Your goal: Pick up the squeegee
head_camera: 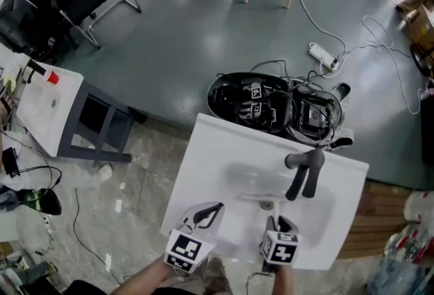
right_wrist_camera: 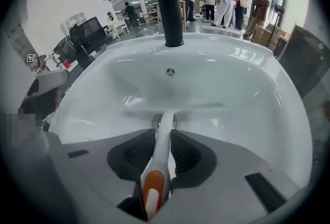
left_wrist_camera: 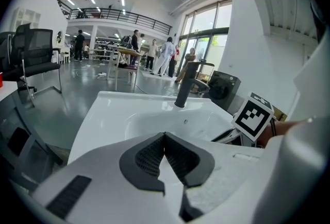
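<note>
Down in the white ceramic sink basin [right_wrist_camera: 247,94], the right hand-held gripper [right_wrist_camera: 164,132] clamps the orange-inlaid handle of the white plastic squeegee [right_wrist_camera: 159,161], likely ready to lift it, while the left hand-held gripper [left_wrist_camera: 164,138] hangs closed, empty, at the rim.

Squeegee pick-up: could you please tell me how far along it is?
Done: the right gripper is closed on the squeegee handle. In hand: the grip only; its blade end lies low in the sink basin. Left: lifting it out. The left gripper is shut and empty.
</note>
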Motion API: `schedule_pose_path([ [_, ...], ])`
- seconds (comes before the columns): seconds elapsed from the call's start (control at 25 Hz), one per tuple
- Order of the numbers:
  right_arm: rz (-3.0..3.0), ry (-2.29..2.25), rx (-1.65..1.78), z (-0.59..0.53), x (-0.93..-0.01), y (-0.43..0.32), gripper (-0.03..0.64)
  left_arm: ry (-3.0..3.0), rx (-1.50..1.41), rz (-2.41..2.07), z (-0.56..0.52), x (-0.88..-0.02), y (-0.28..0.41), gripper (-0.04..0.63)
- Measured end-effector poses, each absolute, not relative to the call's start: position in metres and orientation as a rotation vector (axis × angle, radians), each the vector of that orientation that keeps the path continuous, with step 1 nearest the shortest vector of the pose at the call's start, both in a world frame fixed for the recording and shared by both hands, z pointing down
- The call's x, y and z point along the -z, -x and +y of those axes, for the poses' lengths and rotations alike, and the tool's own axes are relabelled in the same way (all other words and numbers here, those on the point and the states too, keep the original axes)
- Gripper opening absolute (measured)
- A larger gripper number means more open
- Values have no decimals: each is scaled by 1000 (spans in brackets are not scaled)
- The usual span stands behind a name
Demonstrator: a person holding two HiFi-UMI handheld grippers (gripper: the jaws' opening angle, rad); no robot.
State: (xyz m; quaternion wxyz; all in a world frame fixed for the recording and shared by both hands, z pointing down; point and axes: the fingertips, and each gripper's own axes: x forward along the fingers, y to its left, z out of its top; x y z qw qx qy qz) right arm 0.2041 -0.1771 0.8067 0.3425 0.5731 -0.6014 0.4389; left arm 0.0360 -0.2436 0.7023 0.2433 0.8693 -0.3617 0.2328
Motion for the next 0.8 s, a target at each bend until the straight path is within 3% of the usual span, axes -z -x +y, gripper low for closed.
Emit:
schedule_pose_path([
  [0.8,-1537,-1610,-1131,-172,-780,-215,81,-2398,-611,-1016,-229,-680,-28,2],
])
